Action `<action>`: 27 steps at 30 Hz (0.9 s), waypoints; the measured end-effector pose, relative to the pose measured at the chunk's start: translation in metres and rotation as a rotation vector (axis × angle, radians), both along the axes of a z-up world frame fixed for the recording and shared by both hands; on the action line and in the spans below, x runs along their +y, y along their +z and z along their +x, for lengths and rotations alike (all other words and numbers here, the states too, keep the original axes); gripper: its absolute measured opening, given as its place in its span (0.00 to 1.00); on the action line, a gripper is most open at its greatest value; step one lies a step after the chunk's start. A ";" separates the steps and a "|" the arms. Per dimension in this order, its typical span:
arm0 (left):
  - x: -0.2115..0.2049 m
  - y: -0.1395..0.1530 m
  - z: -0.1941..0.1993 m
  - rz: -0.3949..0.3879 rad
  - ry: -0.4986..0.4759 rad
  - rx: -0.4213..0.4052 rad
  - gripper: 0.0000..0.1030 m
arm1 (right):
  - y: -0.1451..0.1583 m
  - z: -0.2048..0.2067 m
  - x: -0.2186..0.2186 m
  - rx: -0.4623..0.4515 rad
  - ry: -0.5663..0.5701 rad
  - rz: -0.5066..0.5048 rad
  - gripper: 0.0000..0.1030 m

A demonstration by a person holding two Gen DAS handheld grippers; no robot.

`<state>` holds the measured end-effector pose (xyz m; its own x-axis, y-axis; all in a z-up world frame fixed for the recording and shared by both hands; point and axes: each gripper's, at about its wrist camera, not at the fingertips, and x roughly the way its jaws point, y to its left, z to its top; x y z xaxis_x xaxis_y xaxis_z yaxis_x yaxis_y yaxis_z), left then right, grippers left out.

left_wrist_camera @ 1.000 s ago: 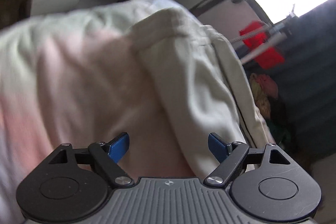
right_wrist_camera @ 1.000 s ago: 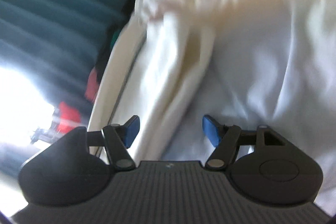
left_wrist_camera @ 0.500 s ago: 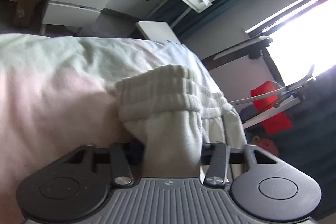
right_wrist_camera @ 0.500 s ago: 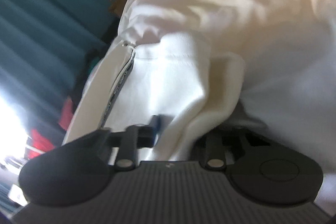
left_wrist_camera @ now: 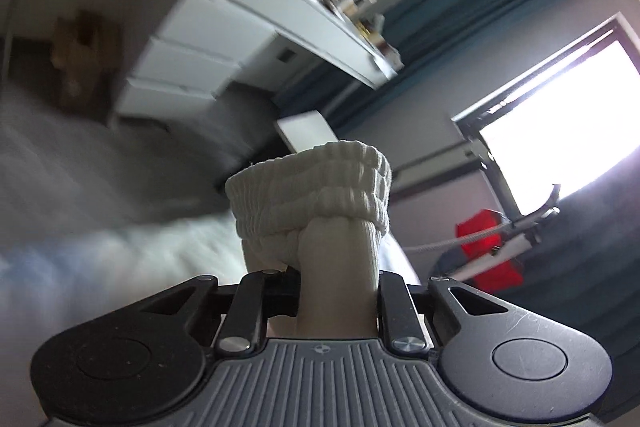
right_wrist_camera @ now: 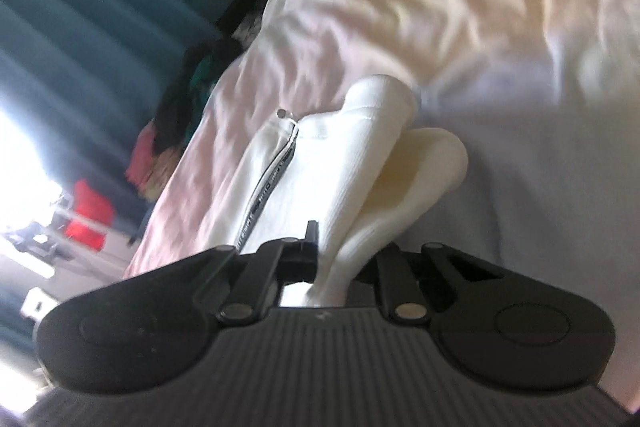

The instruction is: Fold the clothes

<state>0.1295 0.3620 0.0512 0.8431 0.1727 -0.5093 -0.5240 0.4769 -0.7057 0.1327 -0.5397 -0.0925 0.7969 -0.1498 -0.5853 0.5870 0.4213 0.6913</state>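
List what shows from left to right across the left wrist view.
Cardboard box → white drawers → ribbed waistband held in the left gripper → red crate → bright window.

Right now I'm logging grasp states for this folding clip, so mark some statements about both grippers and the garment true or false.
1. The left gripper is clamped on the ribbed elastic waistband. True.
2. The right gripper is open with nothing between its fingers. False: it is shut on a fold of white garment.
3. A zipper shows on the cloth near the right gripper. True.
4. The curtain in the right wrist view is red. False: it is teal.
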 end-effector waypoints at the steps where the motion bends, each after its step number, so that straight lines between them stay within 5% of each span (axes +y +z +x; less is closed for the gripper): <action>1: 0.014 0.004 -0.020 0.010 0.007 0.014 0.19 | -0.002 -0.008 0.009 0.000 0.017 0.032 0.11; 6: 0.064 -0.016 -0.096 0.028 0.016 0.092 0.20 | -0.003 -0.040 0.035 0.005 0.067 0.201 0.11; 13: 0.090 -0.081 -0.153 -0.052 -0.016 0.147 0.27 | -0.001 -0.055 0.052 0.112 0.098 0.104 0.20; 16: 0.089 -0.088 -0.168 -0.033 -0.082 0.158 0.41 | -0.013 -0.061 0.044 0.166 0.064 0.174 0.39; 18: 0.085 -0.087 -0.178 -0.003 -0.114 0.179 0.60 | -0.015 -0.073 0.039 0.143 0.022 0.223 0.49; 20: 0.070 -0.079 -0.185 0.074 -0.153 0.223 0.75 | -0.013 -0.084 0.035 0.118 -0.034 0.243 0.61; 27: -0.002 -0.023 -0.199 0.461 -0.212 0.246 0.91 | 0.008 -0.102 0.044 -0.049 -0.032 0.298 0.61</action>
